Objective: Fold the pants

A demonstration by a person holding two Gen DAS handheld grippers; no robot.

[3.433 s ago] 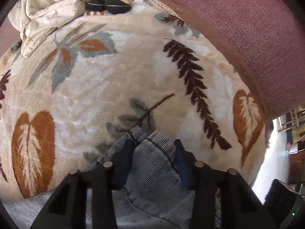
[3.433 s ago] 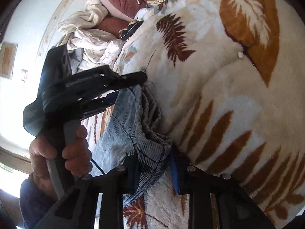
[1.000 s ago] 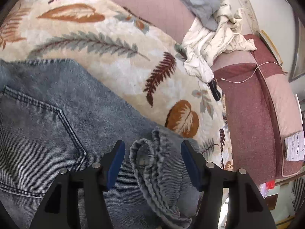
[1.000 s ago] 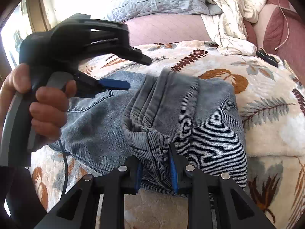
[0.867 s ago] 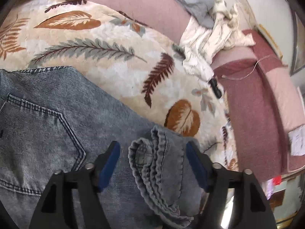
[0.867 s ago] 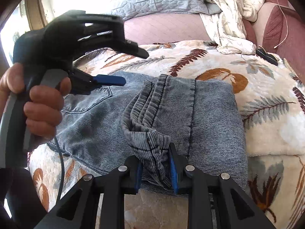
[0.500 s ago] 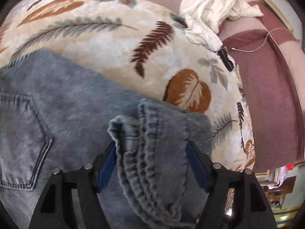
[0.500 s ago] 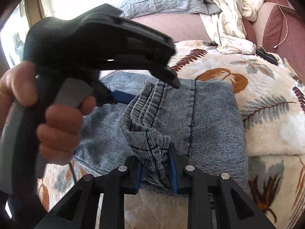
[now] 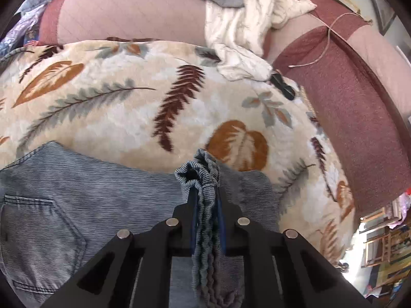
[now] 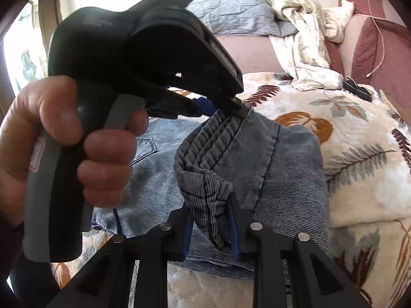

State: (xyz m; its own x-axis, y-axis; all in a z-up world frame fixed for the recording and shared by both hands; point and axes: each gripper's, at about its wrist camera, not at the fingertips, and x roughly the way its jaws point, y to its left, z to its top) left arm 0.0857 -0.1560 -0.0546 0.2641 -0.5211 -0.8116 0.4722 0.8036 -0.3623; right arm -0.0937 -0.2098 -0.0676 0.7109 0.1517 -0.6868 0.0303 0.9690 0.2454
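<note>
Leaf-print blanket spread over pink-and-maroon sofa. Grey quilted pillow and crumpled cream sheet at back. Bright daylight from the left.

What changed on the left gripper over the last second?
The left gripper moved in over the bunched hem of the jeans, and its jaws, wide apart a second ago, are closing with the hem between them. Unchanged: the right gripper stays clamped on the hem's other end, jeans on the leaf-print blanket.

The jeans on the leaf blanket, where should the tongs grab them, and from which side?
Grip the jeans by the bunched hem stack, coming from the near open edge: the layers stand up as one ridge, thin enough to pinch together, while the rest lies flat.
</note>
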